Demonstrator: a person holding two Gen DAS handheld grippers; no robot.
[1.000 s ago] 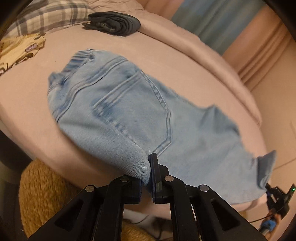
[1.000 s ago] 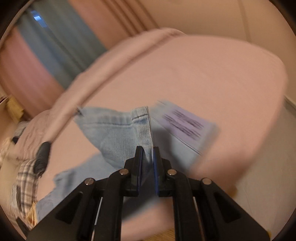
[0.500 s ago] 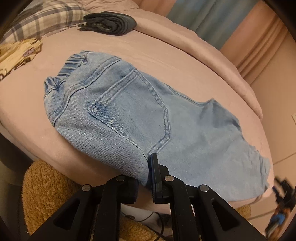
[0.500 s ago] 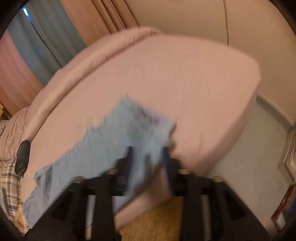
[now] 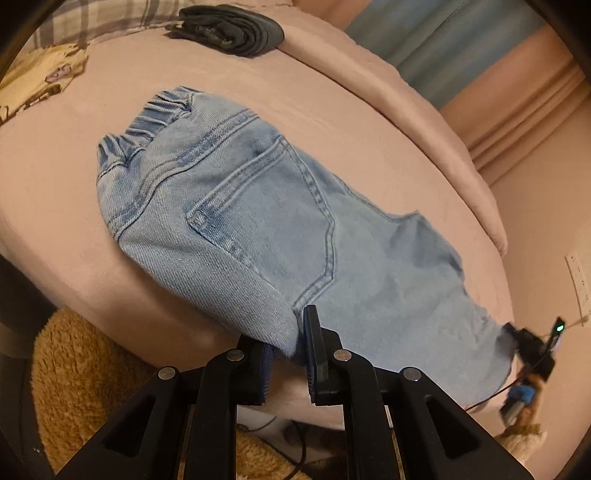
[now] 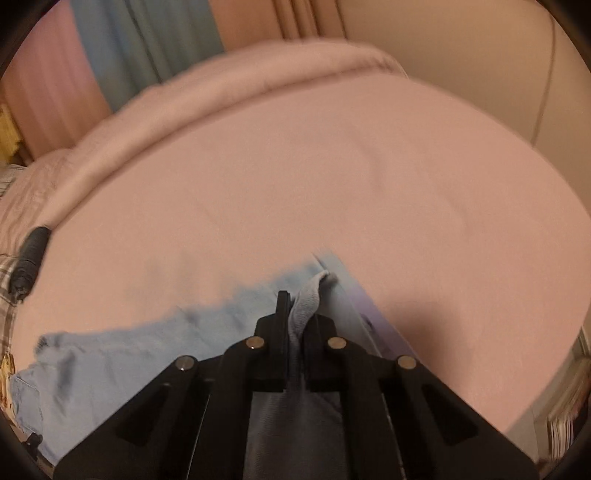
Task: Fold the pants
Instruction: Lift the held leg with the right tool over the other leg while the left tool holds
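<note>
Pink bed [image 5: 332, 122], unlabeled jeans [image 5: 258, 229]

Dim warm light, fisheye-bent edges; the right wrist view is motion-blurred.

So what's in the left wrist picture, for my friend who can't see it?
Light blue jeans lie flat on a pink bed, back pocket up, waistband at the far end. The left gripper has a fold of the near edge between its opening jaws. A dark folded garment and a plaid pillow sit at the far side.
</note>
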